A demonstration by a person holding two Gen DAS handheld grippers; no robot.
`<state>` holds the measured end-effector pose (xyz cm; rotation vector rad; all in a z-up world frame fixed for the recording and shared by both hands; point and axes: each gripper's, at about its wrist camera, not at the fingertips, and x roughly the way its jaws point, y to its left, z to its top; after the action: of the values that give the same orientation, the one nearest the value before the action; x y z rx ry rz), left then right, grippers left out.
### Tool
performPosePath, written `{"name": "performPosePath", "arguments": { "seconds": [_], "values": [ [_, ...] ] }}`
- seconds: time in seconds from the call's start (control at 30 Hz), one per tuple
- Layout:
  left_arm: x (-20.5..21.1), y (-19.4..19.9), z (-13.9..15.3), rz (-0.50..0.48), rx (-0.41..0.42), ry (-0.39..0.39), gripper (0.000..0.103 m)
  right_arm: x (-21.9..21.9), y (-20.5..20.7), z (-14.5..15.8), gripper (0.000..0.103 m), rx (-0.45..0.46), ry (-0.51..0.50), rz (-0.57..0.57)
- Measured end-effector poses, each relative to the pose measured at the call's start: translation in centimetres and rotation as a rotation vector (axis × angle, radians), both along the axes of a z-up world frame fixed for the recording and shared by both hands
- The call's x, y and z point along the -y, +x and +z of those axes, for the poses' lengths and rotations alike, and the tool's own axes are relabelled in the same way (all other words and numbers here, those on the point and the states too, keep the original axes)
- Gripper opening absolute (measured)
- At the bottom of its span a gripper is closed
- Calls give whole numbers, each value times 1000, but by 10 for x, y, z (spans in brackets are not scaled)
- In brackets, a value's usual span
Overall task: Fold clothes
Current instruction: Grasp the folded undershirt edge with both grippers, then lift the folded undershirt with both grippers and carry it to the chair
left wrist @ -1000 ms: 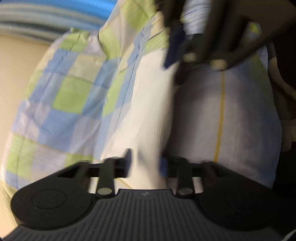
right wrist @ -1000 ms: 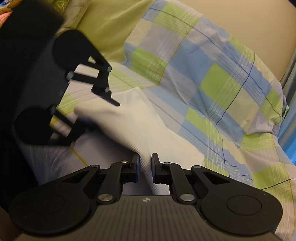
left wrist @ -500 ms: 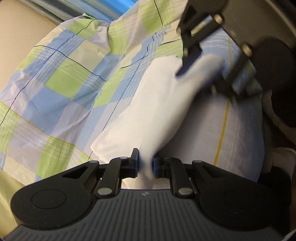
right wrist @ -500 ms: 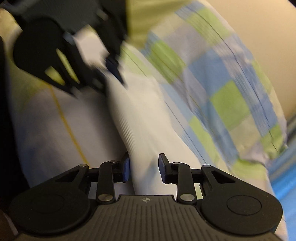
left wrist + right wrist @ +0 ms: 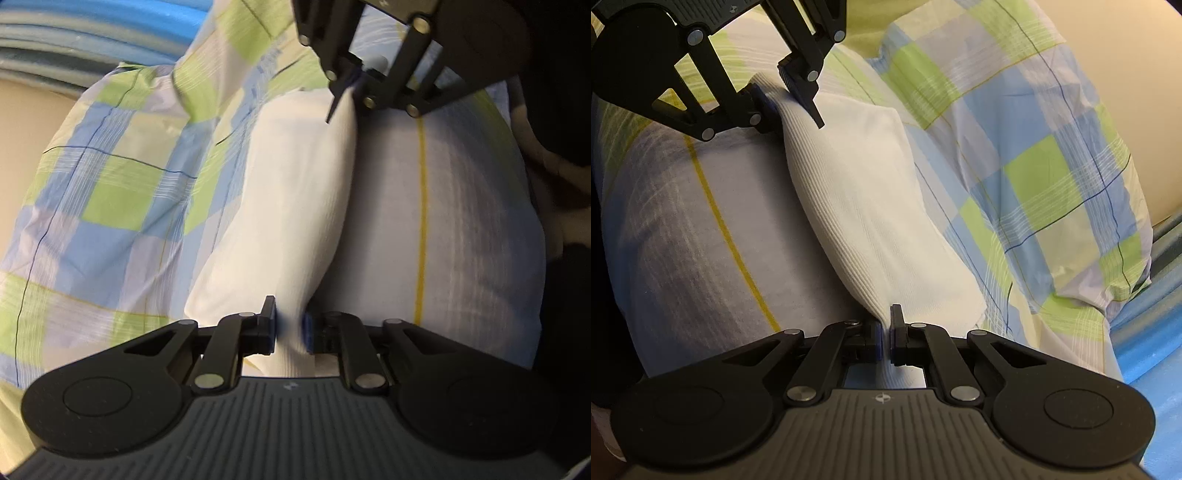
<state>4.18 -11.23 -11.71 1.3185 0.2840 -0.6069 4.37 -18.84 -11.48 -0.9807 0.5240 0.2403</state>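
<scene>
Over the bed, both hand-held grippers, left [image 5: 290,328] and right [image 5: 885,334], seemingly pinch a white garment [image 5: 864,192].

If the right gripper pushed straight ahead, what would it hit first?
Probably the white cloth it already pinches; beyond that, the left gripper holding the far end, though depth is hard to judge.

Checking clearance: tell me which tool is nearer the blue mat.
Right. The right tool, shut on the white garment, is beside the blue mat; the left tool grips the garment's opposite end, farther away.
</scene>
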Motion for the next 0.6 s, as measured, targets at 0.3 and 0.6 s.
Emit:
{"name": "performPosePath", "arguments": {
  "seconds": [0.3,0.6],
  "values": [
    [-2,-10,39,-106,77,56,7,11,-14,45,1,58,-10,-26],
    [11,-31,99,-134,136,7,7,27,-45,99,1,149,-48,11]
  ]
}}
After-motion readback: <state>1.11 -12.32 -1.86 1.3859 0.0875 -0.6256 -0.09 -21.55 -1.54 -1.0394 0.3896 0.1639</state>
